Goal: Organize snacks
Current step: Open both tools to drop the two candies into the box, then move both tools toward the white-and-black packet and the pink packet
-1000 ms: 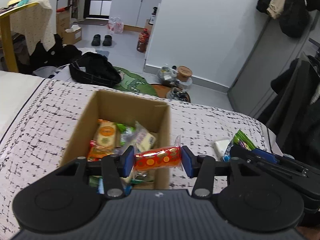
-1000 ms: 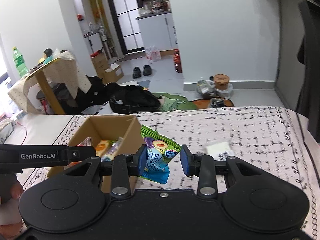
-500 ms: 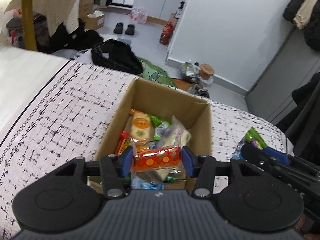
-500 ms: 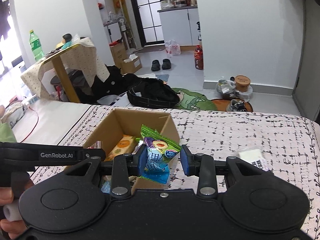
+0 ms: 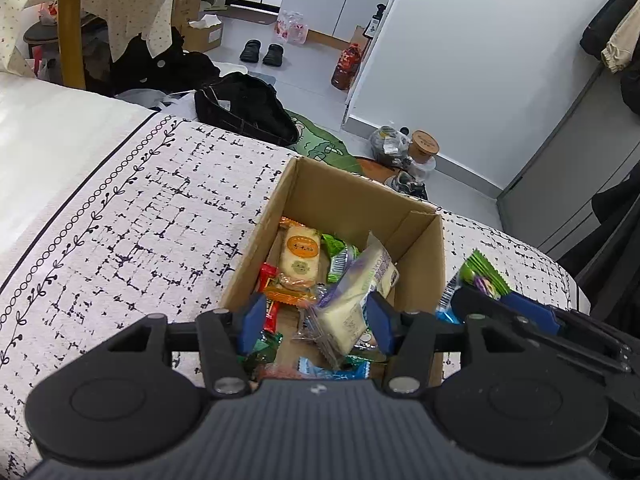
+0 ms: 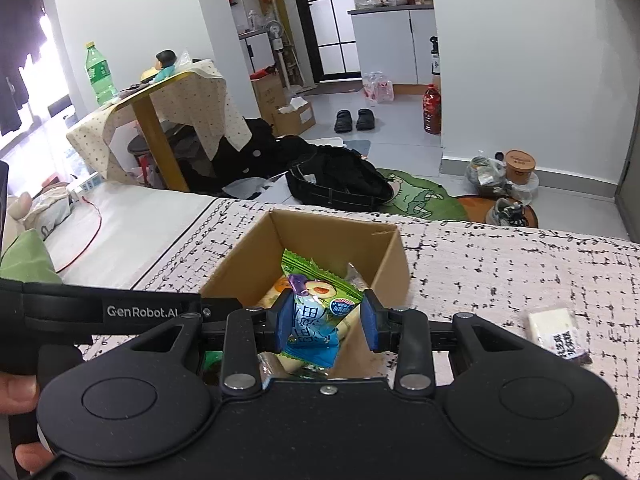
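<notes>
- The cardboard box stands open on a bed cover printed with black dashes and a leaf border; in the right wrist view the same box sits just ahead of the right tool.
- Inside the box lie mixed snacks: an orange-labelled cracker pack, a red wrapper, a green wrapper and a clear-wrapped white pack leaning against the others.
- The left tool hangs over the near end of the box with its jaws opening; its blue pads press on nothing, and the snacks seen between them lie lower down in the box.
- The right tool grips a green and blue snack packet, upright, squeezed between both blue pads above the box's near edge.
- In the left wrist view that packet shows just right of the box, above the right tool's black arm.
- A white packet with a dark label lies on the bed cover, right of the box and apart from it.
- A person's fingers hold the left tool's handle at the picture's left edge.
- Beyond the bed: a black bag, a green rug and a pair of black shoes on the floor.
</notes>
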Available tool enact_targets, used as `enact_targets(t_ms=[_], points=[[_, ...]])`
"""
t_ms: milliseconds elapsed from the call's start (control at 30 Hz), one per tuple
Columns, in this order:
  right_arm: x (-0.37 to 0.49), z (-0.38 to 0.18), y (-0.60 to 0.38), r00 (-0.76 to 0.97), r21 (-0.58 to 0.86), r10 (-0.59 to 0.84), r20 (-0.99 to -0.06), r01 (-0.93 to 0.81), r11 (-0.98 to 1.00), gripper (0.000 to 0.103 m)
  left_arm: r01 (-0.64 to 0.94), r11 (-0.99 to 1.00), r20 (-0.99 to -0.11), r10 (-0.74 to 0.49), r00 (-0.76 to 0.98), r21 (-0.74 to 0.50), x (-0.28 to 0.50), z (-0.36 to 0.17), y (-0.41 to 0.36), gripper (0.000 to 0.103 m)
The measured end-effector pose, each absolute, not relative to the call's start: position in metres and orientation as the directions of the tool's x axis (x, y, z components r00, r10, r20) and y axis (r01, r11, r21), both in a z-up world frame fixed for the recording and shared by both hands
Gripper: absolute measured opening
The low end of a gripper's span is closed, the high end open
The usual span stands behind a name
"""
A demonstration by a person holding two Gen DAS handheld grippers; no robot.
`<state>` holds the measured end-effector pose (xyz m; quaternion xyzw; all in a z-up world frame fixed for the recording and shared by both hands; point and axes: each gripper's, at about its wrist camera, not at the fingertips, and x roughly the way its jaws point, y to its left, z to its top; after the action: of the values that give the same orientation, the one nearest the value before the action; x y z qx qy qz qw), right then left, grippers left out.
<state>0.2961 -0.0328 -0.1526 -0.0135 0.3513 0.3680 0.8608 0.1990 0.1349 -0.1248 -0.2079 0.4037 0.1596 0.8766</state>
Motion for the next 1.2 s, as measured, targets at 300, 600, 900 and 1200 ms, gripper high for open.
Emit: enact_targets(t_ms=[300, 600, 900, 1200], points=[[0.296, -0.150, -0.043, 0.456, 0.294, 0.659, -0.598, -0.641, 0.709, 0.054, -0.469, 0.856, -0.777, 0.140, 0.614, -0.216, 0.196, -0.124, 0.136, 0.056], [0.303, -0.152, -0.084, 0.541, 0.285, 0.587, -0.603, -0.542, 0.791, 0.063, -0.439, 0.881, -0.775, 0.150, 0.614, -0.177, 0.201, -0.121, 0.113, 0.076], [0.301, -0.159, -0.117, 0.580, 0.273, 0.550, -0.601, -0.498, 0.823, 0.081, -0.413, 0.897, -0.783, 0.139, 0.606, -0.159, 0.206, -0.122, 0.089, 0.080], [0.291, -0.167, -0.141, 0.589, 0.258, 0.524, -0.616, -0.477, 0.840, 0.091, -0.358, 0.922, -0.769, 0.118, 0.628, -0.150, 0.211, -0.122, 0.060, 0.091]])
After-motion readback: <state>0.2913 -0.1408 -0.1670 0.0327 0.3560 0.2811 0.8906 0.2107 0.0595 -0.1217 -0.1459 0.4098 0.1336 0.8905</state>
